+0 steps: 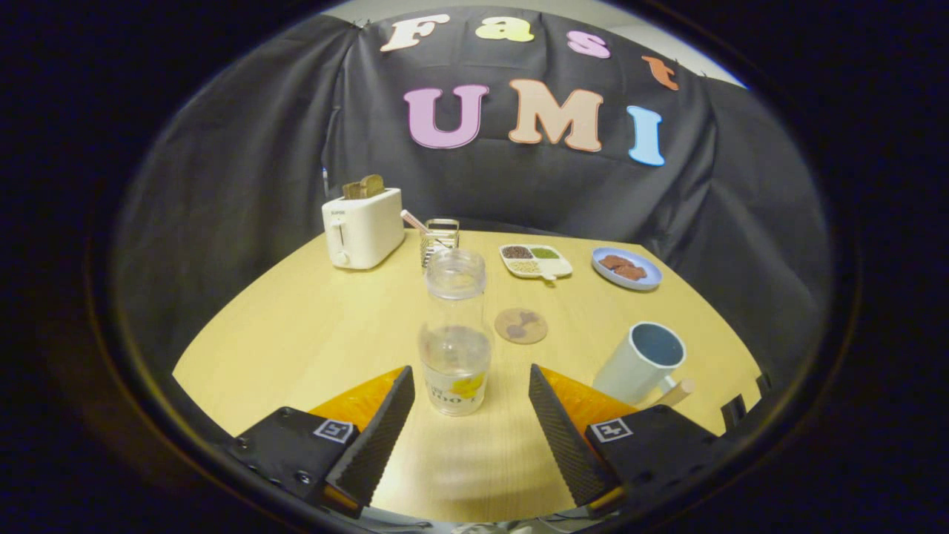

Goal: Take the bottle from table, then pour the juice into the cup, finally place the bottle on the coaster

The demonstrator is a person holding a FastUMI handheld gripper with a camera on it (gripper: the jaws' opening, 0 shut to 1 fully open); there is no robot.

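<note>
A: Claw state?
B: The gripper (471, 386) stands wide open, holding nothing; the bottle (455, 334) stands upright between the fingertips, touching neither.
A: Obscured items?
B: The cup (642, 362) handle is partly hidden behind the right finger; the coaster (521, 325) lies beyond.

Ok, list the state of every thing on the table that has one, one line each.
Bottle: upright, lid on, just ahead of the open jaws, untouched.
Cup: upright, empty as far as shows.
Coaster: flat, nothing on it.
Toaster: bread sticking up from its slots.
Blue plate: holds brown pieces.
Gripper: open, holding nothing.
</note>
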